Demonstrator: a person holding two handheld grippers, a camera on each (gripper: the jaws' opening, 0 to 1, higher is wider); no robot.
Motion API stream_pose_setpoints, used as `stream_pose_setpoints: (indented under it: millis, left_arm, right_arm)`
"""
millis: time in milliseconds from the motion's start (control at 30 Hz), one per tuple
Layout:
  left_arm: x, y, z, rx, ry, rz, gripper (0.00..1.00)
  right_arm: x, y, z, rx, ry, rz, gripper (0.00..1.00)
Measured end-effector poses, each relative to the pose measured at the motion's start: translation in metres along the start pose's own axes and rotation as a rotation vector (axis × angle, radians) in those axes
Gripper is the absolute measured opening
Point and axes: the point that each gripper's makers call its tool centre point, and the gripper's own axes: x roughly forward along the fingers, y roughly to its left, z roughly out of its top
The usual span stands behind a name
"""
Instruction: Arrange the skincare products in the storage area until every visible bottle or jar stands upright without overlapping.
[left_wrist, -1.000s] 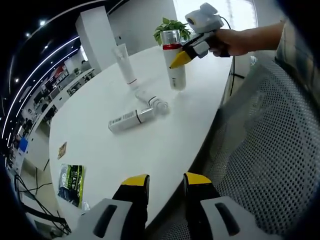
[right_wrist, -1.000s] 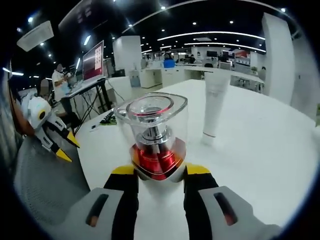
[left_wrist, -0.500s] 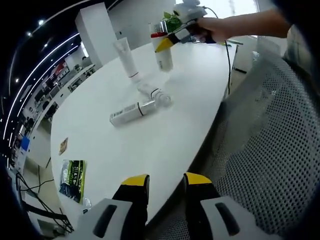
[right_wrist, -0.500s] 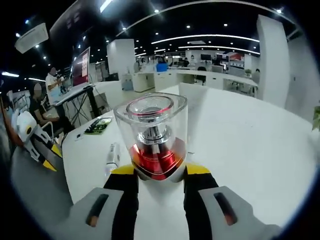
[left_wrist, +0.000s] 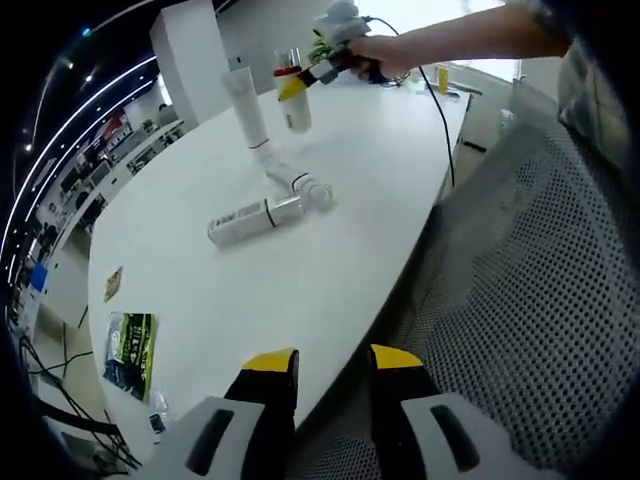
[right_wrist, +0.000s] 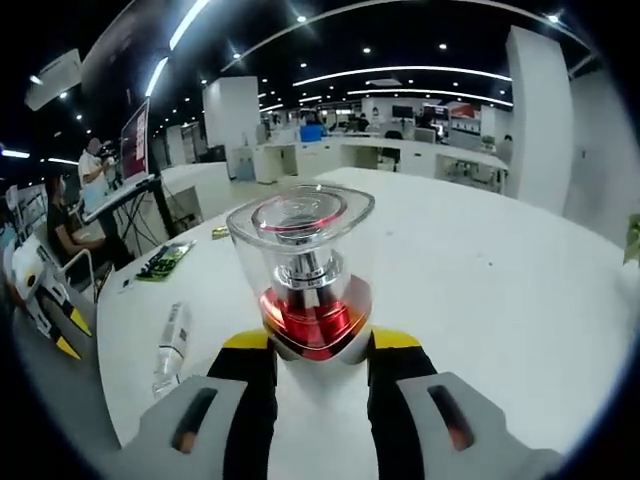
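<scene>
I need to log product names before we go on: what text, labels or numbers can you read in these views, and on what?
No text reads clearly in either view.
Lying white bottle: dark print on its side, too blurred to read.
Standing white tube: no legible marking.
Pump bottle held in the right tongs: clear cap, red collar, no readable label.
Green packet: printed, too small to read.
Small card: unreadable.

Bottle clear glossy plastic, perhaps glass; table smooth, matt.
</scene>
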Motion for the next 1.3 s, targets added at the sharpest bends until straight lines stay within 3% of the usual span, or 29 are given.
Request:
stream_pose_setpoints:
  millis: [200,500,967,1000,1300]
  left_arm:
    - [0.002,-0.003,-0.004,-0.004,0.018,-0.016,0.28]
    - [0.003,-0.003,-0.007,-0.005,0.034,-0.023,0.28]
    - [0.004,-0.003,-0.009,-0.012,0.047,-0.026,0.28]
    - [0.004,-0.004,-0.010,-0.012,0.049,-0.027,0.28]
    - [0.005,-0.003,-0.010,-0.011,0.053,-0.027,0.28]
  right_arm:
    - [0.013,-0.018,-0.001,0.005,0.009,-0.021,0.32]
    - [0.032,-0.023,-0.010,0.011,0.031,0.000,0.32]
    - [0.045,-0.036,-0.013,-0.010,0.015,0.017,0.32]
    - [0.045,-0.035,-0.009,-0.020,-0.012,0.023,0.32]
    - [0.043,-0.034,-0.008,0.026,-0.045,0.049,0.33]
